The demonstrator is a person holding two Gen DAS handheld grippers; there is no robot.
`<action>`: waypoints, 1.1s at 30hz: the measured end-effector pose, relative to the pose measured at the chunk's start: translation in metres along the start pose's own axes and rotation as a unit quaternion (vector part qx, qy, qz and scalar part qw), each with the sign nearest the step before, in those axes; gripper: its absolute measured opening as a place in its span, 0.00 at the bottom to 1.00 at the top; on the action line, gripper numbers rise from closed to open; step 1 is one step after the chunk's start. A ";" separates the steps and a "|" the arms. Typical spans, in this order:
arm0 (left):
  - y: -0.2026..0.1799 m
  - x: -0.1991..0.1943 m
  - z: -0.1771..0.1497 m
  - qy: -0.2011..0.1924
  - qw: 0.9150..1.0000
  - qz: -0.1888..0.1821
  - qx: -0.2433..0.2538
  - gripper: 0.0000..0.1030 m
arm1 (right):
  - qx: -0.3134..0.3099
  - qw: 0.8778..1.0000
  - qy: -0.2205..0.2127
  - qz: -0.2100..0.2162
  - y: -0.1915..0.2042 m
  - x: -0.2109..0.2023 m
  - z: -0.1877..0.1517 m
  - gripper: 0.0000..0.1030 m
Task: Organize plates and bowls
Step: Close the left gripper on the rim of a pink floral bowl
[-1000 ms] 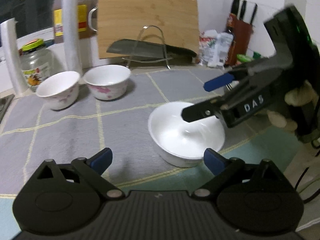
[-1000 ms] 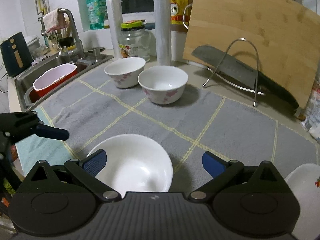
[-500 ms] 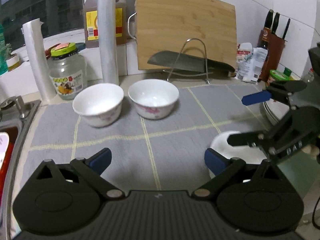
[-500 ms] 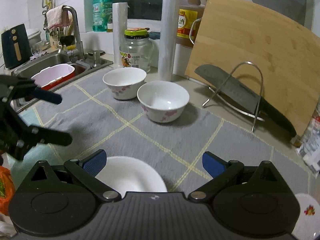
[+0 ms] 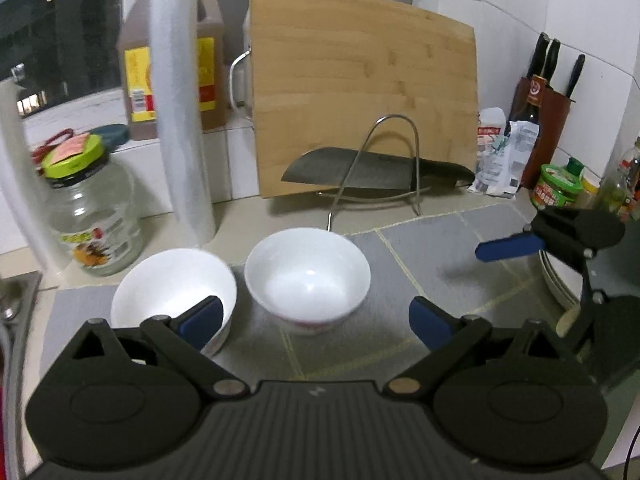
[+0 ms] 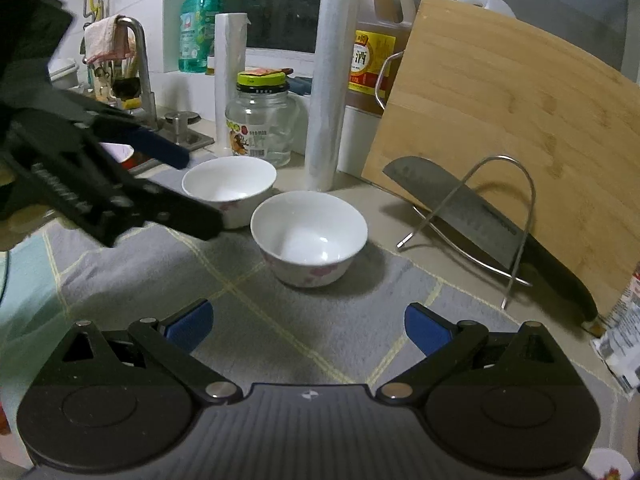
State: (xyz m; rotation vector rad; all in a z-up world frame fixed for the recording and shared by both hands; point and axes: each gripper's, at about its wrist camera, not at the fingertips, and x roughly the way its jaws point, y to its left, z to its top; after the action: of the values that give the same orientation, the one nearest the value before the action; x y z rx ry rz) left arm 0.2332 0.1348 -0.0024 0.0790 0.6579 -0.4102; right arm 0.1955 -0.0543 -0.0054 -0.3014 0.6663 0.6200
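Note:
Two white bowls with pink flower prints stand side by side on the grey mat, a left bowl (image 5: 172, 292) (image 6: 230, 184) and a right bowl (image 5: 308, 276) (image 6: 308, 232). My left gripper (image 5: 316, 322) is open just short of them, its left pad in front of the left bowl, nothing held. In the right wrist view the left gripper (image 6: 194, 190) reaches in beside the left bowl. My right gripper (image 6: 308, 326) is open and empty, nearer than the right bowl. One of the right gripper's fingers (image 5: 508, 248) shows at the right, above a stack of plates (image 5: 556, 284).
A wooden cutting board (image 5: 360, 92) leans on the back wall, with a cleaver (image 5: 360, 168) in a wire rack before it. A glass jar (image 5: 88, 216), a film roll (image 5: 180, 120) and an oil bottle (image 6: 376, 52) stand behind the bowls. The sink (image 6: 132, 152) lies left.
Both grippers have moved away from the plain white bowl towards the two flowered bowls at the back. The plain bowl has dropped out of both views. Both grippers stayed open.

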 end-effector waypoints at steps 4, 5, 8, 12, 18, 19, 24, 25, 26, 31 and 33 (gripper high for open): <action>0.006 0.025 0.014 0.017 1.000 -0.012 0.005 0.96 | -0.006 1.000 -0.002 0.006 -0.005 0.011 0.006 1.00; 0.007 0.030 0.017 0.019 1.000 -0.013 0.008 0.96 | -0.007 1.000 -0.002 0.006 -0.006 0.014 0.008 1.00; 0.011 0.043 0.028 0.020 0.999 -0.023 0.010 0.96 | -0.010 1.000 -0.003 0.012 -0.009 0.023 0.012 1.00; 0.015 0.059 0.041 0.029 0.999 -0.032 0.017 0.95 | -0.012 1.000 -0.001 0.019 -0.013 0.035 0.016 1.00; 0.016 0.083 0.054 0.052 0.997 -0.042 0.035 0.93 | -0.006 0.999 0.010 0.033 -0.023 0.053 0.020 1.00; 0.017 0.087 0.054 0.057 0.997 -0.044 0.036 0.92 | -0.007 0.999 0.011 0.036 -0.024 0.056 0.020 1.00; 0.021 0.100 0.055 0.076 0.995 -0.061 0.025 0.83 | -0.003 0.999 0.013 0.050 -0.027 0.068 0.022 0.99; 0.022 0.103 0.055 0.079 0.995 -0.059 0.024 0.83 | -0.001 0.998 0.014 0.054 -0.028 0.070 0.023 0.99; 0.023 0.105 0.055 0.083 0.995 -0.056 0.024 0.83 | 0.000 0.998 0.015 0.059 -0.028 0.072 0.023 0.99; 0.028 0.114 0.057 0.097 0.994 -0.053 0.014 0.78 | -0.001 0.997 0.020 0.073 -0.028 0.082 0.025 0.95; 0.028 0.117 0.057 0.101 0.993 -0.050 0.015 0.78 | 0.002 0.997 0.022 0.076 -0.029 0.085 0.025 0.94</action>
State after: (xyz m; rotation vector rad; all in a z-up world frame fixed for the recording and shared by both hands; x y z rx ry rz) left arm 0.3612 0.1089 -0.0301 0.1178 0.8583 -0.5131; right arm 0.2779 -0.0284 -0.0408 -0.2631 0.7376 0.7585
